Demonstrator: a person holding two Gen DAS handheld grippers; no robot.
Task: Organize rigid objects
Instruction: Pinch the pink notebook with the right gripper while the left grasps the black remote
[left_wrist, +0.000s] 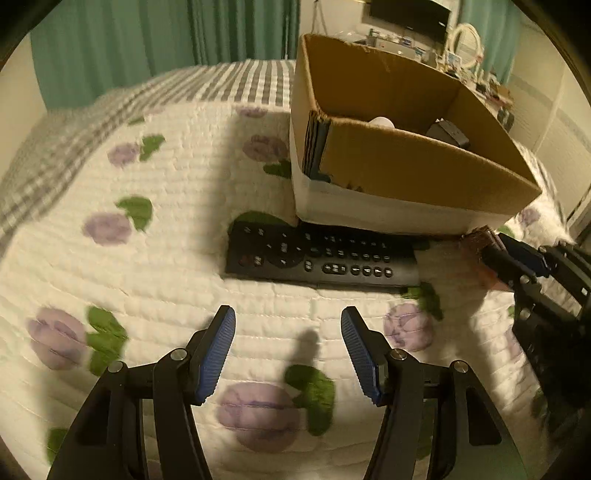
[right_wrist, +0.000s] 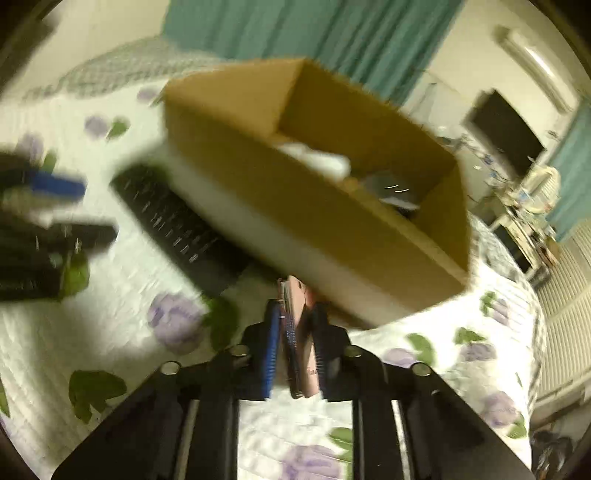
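A black remote control (left_wrist: 321, 256) lies on the flowered quilt in front of an open cardboard box (left_wrist: 417, 173). My left gripper (left_wrist: 288, 325) is open and empty, just short of the remote. My right gripper (right_wrist: 295, 314) is shut on a thin pinkish flat object (right_wrist: 299, 343), held above the quilt beside the box (right_wrist: 332, 206). In the left wrist view the right gripper (left_wrist: 491, 247) shows at the right edge with the object (left_wrist: 476, 240). The remote (right_wrist: 177, 221) and left gripper (right_wrist: 55, 188) appear blurred in the right wrist view. The box holds a white item (left_wrist: 382, 121) and a dark item (left_wrist: 448, 133).
The quilt (left_wrist: 147, 258) covers a bed with a checked cover (left_wrist: 229, 81) at its far end. Green curtains (left_wrist: 147, 33) hang behind. A cluttered desk (left_wrist: 480, 74) and a dark screen (left_wrist: 410, 14) stand at the far right.
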